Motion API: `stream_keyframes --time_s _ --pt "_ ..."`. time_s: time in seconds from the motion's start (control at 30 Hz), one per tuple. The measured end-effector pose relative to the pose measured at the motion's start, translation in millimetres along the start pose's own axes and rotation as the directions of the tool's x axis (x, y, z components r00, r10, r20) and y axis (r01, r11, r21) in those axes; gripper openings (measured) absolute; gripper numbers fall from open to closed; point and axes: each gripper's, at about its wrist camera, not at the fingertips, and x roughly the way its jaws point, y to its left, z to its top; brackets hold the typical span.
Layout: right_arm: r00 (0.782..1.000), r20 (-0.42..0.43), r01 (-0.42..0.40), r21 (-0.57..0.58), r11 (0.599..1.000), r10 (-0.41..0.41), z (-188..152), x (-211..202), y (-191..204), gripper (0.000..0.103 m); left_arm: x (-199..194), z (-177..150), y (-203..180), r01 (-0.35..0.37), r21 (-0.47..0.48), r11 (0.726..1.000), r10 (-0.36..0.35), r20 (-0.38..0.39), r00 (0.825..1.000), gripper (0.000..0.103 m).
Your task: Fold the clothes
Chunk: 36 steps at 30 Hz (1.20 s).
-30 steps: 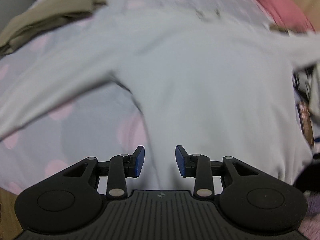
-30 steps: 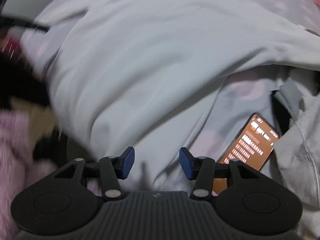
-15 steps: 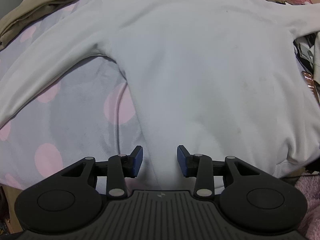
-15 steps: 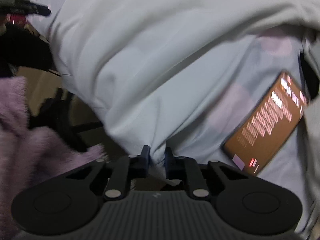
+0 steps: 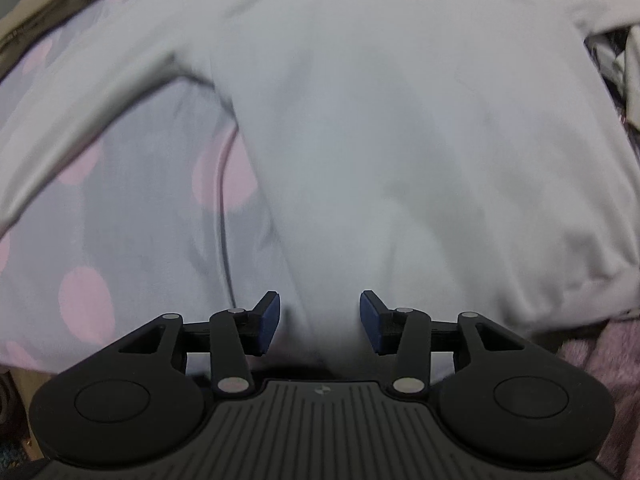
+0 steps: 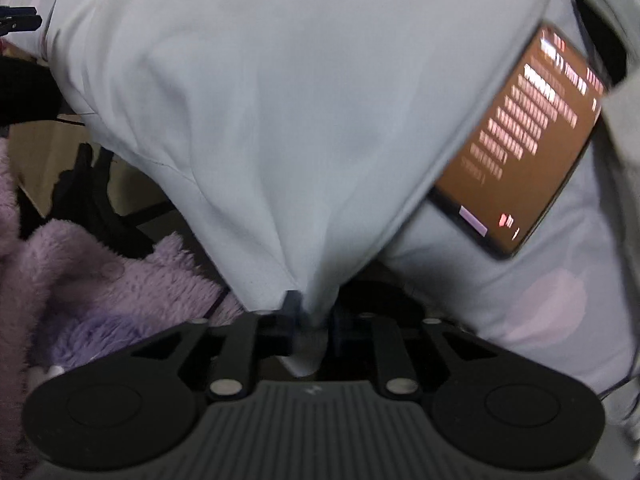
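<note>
A pale grey-white long-sleeved top [image 5: 380, 128] lies spread on a grey bedsheet with pink dots [image 5: 120, 240]. Its left sleeve [image 5: 80, 92] stretches out to the left. My left gripper [image 5: 319, 320] is open, its blue pads on either side of the top's bottom hem near the left corner. In the right wrist view my right gripper [image 6: 313, 314] is shut on the top's [image 6: 300, 100] bottom hem corner, and the cloth rises in a peak from the jaws.
A lit phone [image 6: 524, 148] lies on the sheet just right of the held cloth. A fluffy purple fabric [image 6: 92, 280] lies at the left below the bed edge. Tan clothing [image 5: 48, 4] and other garments [image 5: 624, 60] lie at the bed's far corners.
My right gripper closed on the top's hem corner and has lifted it a little. My left gripper has moved in closer to the hem and stays open.
</note>
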Motion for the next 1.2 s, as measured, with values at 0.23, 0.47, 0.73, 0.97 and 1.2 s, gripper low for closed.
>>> stream_keyframes --time_s 0.23,0.47,0.73,0.97,1.2 --pt "0.985 0.166 0.037 0.039 0.999 -0.043 11 -26 -13 0.048 34 -14 -14 0.003 0.048 0.999 0.003 -0.117 0.993 0.043" --pt "0.974 0.225 -0.013 0.131 0.991 -0.017 18 -24 -33 0.049 47 -9 -19 0.021 0.024 0.999 -0.017 -0.134 0.991 0.014" --pt "0.988 0.157 -0.017 0.121 0.993 -0.002 15 -14 -31 0.003 34 -13 -14 0.032 0.050 0.998 -0.024 -0.146 0.989 0.000" --pt "0.992 0.129 -0.006 0.141 0.990 -0.013 13 -20 -37 0.003 36 -9 -5 0.036 0.021 0.999 -0.032 -0.165 0.986 0.001" --pt "0.997 0.063 -0.061 0.112 0.992 0.054 11 -13 -35 0.059 57 -11 -21 0.046 0.089 0.995 -0.023 -0.239 0.971 0.039"
